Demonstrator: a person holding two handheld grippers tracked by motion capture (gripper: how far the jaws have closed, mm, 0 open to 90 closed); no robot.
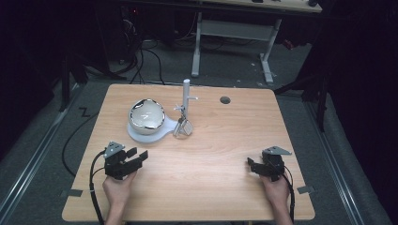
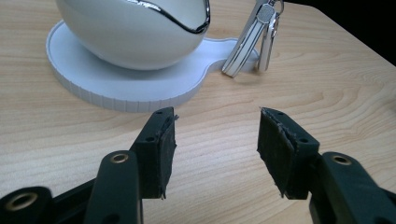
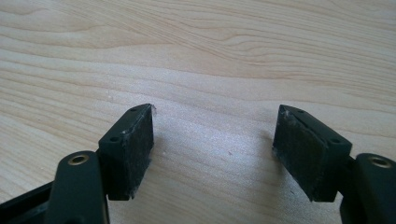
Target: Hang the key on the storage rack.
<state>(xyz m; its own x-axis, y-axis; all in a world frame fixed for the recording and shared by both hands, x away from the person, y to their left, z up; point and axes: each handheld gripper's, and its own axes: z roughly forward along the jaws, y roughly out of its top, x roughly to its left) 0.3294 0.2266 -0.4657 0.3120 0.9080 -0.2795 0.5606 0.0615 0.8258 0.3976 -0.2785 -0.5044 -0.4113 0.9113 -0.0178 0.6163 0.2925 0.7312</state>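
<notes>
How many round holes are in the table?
1. The hole is near the table's far edge, right of the white post. The bowl could hide more.

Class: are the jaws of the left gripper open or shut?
Open. The left gripper shows a clear gap between its pads, with only bare table between them.

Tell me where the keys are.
In the high view the keys hang from a white stand left of table centre, just right of the bowl.
</notes>
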